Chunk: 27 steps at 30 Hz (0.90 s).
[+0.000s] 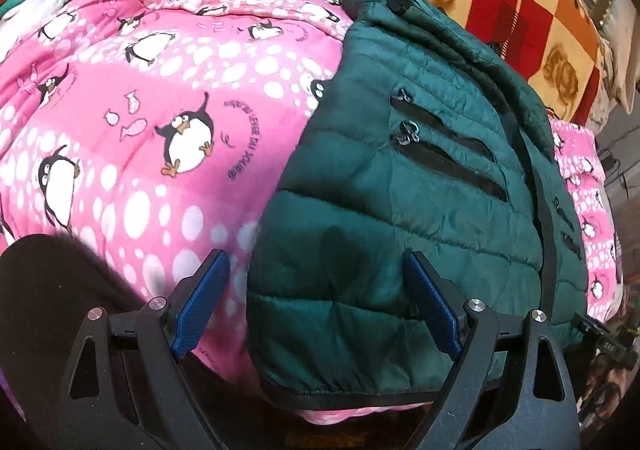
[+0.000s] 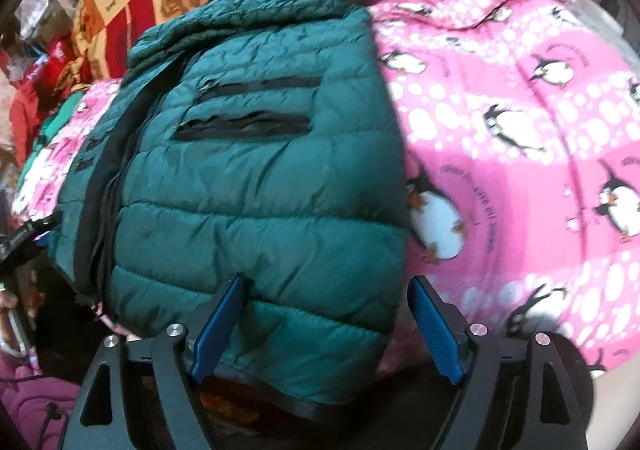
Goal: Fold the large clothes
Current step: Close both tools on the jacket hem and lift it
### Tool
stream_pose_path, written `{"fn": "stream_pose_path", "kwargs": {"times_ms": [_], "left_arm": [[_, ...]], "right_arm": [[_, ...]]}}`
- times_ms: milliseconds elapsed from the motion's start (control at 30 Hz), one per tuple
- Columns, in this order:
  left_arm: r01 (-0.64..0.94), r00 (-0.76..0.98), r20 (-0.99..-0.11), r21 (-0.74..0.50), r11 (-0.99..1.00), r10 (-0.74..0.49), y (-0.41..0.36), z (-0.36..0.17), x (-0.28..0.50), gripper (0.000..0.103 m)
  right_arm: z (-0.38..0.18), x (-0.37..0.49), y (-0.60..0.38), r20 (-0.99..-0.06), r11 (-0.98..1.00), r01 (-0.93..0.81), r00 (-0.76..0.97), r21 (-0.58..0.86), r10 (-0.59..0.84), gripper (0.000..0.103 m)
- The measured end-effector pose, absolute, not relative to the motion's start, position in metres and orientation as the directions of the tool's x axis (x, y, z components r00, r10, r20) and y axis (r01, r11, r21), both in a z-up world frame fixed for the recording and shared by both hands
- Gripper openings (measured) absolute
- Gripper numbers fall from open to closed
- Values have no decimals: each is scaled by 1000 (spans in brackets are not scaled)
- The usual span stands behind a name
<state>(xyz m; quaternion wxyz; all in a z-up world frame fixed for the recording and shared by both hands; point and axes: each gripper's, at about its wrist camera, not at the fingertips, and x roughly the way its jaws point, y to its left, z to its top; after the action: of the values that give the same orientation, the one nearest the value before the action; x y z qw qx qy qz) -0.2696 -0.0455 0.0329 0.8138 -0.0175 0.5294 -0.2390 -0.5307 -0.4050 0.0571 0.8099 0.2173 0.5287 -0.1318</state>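
A dark green quilted puffer jacket (image 1: 400,186) lies folded on a pink penguin-print blanket (image 1: 140,110). The left gripper (image 1: 316,270) hovers with fingers (image 1: 200,302) spread apart over the jacket's hem corner. The right gripper (image 2: 328,298) has its fingers (image 2: 218,330) opening, straddling the opposite hem corner without pressing on it.

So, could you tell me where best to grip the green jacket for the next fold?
Probably the near hem of the jacket, at its two bottom corners, coming from above. The hem lies flat along the blanket's near edge, and both grippers stand open over those corners.
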Motion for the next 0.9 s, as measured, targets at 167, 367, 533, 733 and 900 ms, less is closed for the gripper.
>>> {"fn": "stream_pose_path", "kwargs": {"times_ms": [167,367,533,733,900], "left_arm": [[411,312,-862,-256,875,-399,-54,27,-274,96],[432,290,-858,-278,858,-423,-55,27,-274,84],[445,342,-843,-242,862,-414,-58,45,-280,28],[464,390,-803,-252,849,-451,-62,80,-275,16],[471,463,-744,-254,845,-482,-61,114,-272,16]], "right_arm": [[52,-527,-398,-896,881,393,438,264,74,81],[55,-523,-397,-881,903,351,470,248,60,55],[72,-517,-399,-850,914,328,526,237,31,28],[102,-507,-401,-814,932,293,580,214,4,25],[127,-503,-411,-769,932,290,639,216,-21,25]]}}
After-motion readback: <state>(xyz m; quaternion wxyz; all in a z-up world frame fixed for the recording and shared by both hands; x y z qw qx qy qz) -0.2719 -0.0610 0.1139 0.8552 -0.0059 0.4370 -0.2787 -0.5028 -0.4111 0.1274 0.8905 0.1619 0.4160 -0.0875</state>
